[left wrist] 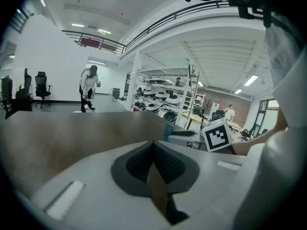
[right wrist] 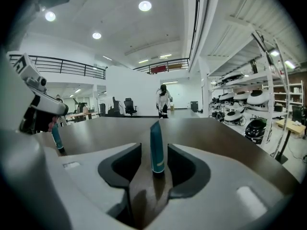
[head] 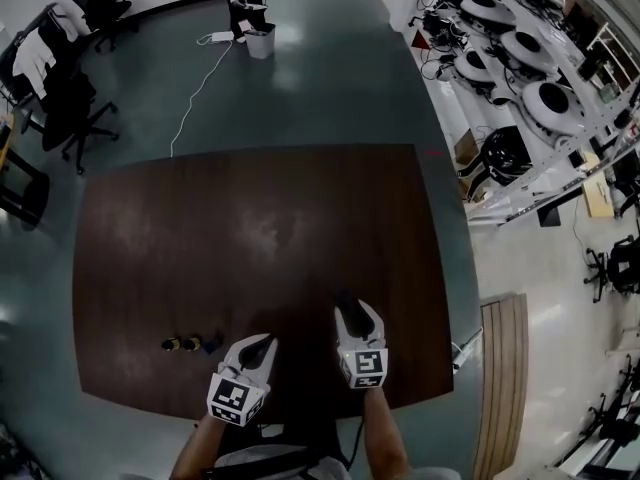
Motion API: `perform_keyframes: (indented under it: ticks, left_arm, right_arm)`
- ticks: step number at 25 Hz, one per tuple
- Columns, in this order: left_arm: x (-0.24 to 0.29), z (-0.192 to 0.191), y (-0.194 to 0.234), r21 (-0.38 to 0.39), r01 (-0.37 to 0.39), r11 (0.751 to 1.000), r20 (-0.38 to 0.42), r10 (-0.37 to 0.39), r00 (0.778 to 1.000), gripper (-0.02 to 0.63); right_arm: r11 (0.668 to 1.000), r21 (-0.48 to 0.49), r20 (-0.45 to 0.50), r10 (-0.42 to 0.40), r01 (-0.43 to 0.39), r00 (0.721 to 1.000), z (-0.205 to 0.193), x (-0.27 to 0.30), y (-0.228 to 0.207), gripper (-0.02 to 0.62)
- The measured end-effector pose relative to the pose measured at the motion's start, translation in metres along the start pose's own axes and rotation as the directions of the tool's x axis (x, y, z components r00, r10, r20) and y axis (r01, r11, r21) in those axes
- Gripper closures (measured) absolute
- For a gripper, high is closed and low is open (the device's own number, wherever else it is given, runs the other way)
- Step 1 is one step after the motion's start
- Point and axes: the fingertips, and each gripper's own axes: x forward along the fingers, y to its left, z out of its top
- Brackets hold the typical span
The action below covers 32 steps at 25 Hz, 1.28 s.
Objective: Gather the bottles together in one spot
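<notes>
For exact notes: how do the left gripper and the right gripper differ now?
The left gripper has its jaws together and empty; the right gripper has them apart around an upright teal bottle, not pressing it. The right gripper reaches farther over the table than the left gripper. Both carry a marker cube.

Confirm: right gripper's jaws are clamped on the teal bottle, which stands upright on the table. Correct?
Not clamped. In the right gripper view the right gripper has its jaws apart, with a gap showing on each side of the teal bottle, so they don't press on it. The rest holds: the bottle stands upright on the table, between the jaws.
</notes>
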Motion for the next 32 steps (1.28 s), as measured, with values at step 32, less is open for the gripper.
perform_keyframes:
  ticks: [32]
  left_arm:
    - [-0.002, 0.002, 0.016, -0.032, -0.018, 0.999, 0.003, 0.018, 1.000, 0.607]
  right_arm:
    - [0.999, -0.027, 0.003, -0.037, 0.037, 0.999, 0.008, 0.004, 0.000, 0.508]
